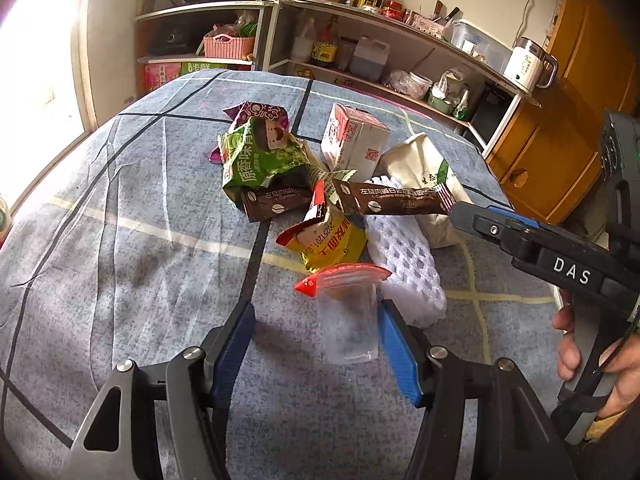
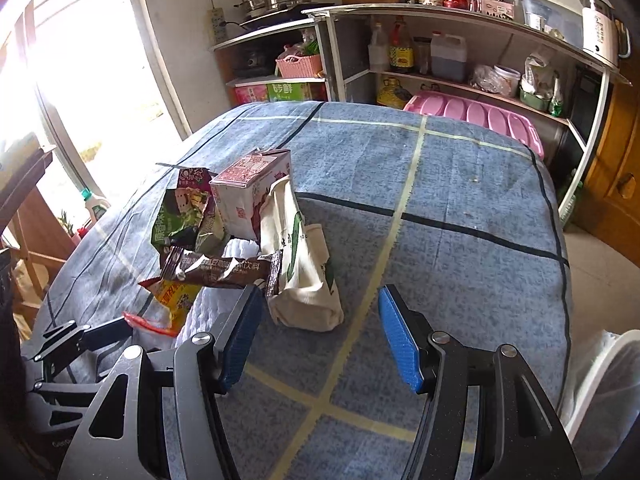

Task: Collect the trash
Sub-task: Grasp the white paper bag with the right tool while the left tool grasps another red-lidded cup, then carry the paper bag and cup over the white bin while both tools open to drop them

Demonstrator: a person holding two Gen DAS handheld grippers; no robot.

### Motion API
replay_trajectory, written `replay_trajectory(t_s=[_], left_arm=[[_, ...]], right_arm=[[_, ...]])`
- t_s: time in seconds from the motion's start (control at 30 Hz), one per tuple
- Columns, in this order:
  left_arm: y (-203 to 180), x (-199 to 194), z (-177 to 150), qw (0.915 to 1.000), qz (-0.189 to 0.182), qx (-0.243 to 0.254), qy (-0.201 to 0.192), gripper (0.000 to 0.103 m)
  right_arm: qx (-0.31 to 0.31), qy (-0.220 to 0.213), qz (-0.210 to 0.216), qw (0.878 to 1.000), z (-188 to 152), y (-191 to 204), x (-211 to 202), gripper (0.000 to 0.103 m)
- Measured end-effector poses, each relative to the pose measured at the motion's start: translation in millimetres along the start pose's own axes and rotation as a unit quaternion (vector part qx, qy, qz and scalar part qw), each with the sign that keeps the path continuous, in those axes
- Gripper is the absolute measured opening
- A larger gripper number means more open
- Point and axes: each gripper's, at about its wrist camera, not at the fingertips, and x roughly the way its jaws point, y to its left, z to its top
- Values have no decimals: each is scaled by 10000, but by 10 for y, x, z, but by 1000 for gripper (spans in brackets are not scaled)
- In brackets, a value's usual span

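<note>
Left wrist view: a heap of trash is lying near the middle of the blue checked tablecloth (image 1: 120, 184), made up of a green snack wrapper (image 1: 256, 156), two brown coffee sachets, one of them (image 1: 394, 200) sticking out toward the right edge, a yellow snack bag (image 1: 336, 244), a red-and-white carton (image 1: 352, 140), a cream paper bag (image 1: 424, 176) and a white foam net (image 1: 404, 264). A clear plastic cup (image 1: 352, 324) with a peeled red foil lid (image 1: 340, 278) is lying at the near end of the heap, between the spread blue pads of the left gripper (image 1: 316, 344); whether the right pad is touching it cannot be told. The right gripper (image 2: 320, 336) is being held with its jaws released and nothing between them, over bare cloth just beside the cream paper bag (image 2: 300, 264), its left pad close to the brown sachet (image 2: 224, 272). A white bin (image 2: 604, 376) is showing at the table's right edge in the right wrist view, and kitchen shelves (image 2: 460, 76) are standing beyond the far edge.
</note>
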Motion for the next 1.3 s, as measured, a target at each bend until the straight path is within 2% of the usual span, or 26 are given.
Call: replay_trajectory(t_s=[0.2, 0.3, 0.47, 0.53, 0.6, 0.7, 0.77, 0.83, 1.1, 1.3], left_arm=[[50, 55, 51, 9999, 97, -49, -49, 63], [90, 63, 55, 9996, 280, -5, -53, 63], [152, 73, 64, 9997, 229, -95, -50, 63], [172, 78, 57, 9998, 193, -89, -68, 63], [175, 75, 59, 9997, 204, -88, -78, 62], [175, 63, 51, 9996, 239, -74, -92, 56], [192, 51, 40, 9997, 209, -86, -107, 47], [207, 46, 40, 9996, 242, -97, -104, 42], [182, -27, 22, 9997, 199, -80, -137, 41], [61, -194, 20, 9995, 141, 48, -293, 41]], right_arm=[[-137, 168, -82, 9997, 52, 60, 178, 61], [-96, 232, -90, 9996, 65, 35, 238, 61], [-302, 207, -236, 9991, 58, 109, 271, 61], [-339, 153, -239, 9990, 43, 136, 244, 56], [-347, 130, -182, 9991, 36, 140, 228, 44], [-368, 83, -206, 9991, 30, 156, 207, 39], [-350, 49, -206, 9992, 29, 154, 195, 38], [-282, 46, -206, 9994, 21, 138, 187, 37], [-189, -29, -293, 9994, -56, 119, 84, 36], [128, -160, -280, 9994, -157, 19, -127, 36]])
